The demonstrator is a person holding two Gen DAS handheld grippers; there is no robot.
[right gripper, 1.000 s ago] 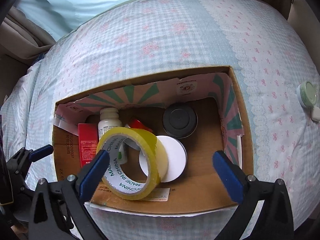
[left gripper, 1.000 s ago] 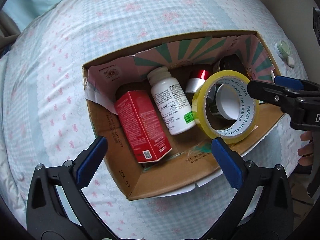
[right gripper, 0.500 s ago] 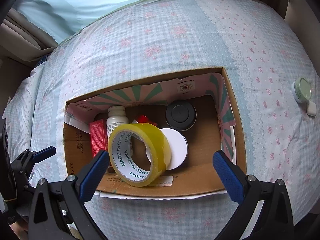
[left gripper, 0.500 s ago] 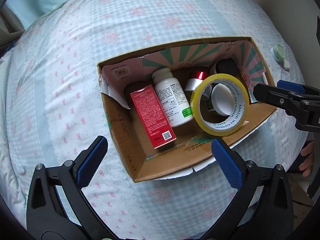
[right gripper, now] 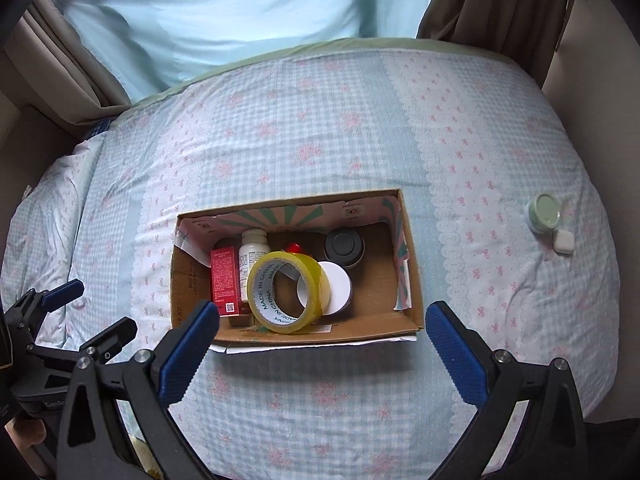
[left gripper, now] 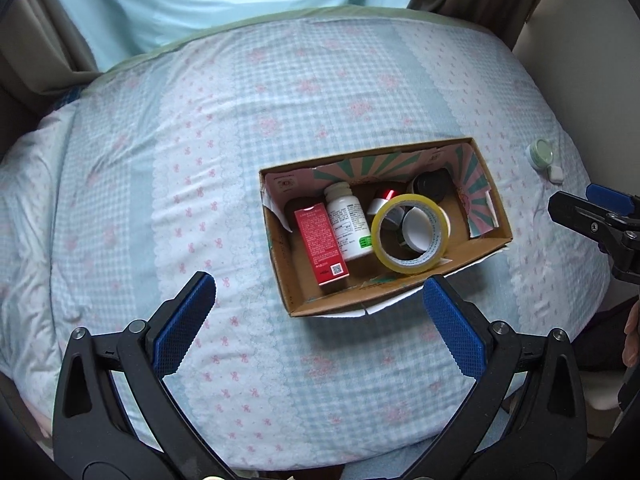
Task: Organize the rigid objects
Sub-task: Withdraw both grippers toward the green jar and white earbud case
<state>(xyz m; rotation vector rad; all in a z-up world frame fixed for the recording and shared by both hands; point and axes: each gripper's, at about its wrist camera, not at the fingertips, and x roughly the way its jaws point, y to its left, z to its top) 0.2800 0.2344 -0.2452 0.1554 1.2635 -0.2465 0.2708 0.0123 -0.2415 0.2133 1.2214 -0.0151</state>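
Both tools spread, empty — left tool (left gripper: 318,306), right tool (right gripper: 322,334). Green jar (right gripper: 543,213) on bed lies to my right, outside box (right gripper: 416,280) — right tool nearer.

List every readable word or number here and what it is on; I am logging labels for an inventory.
"MADE IN CHINA": inner core of the yellow tape roll.
"ZX 0": cardboard box wall; rest hidden.
Red carton and white bottle: print too small to read.
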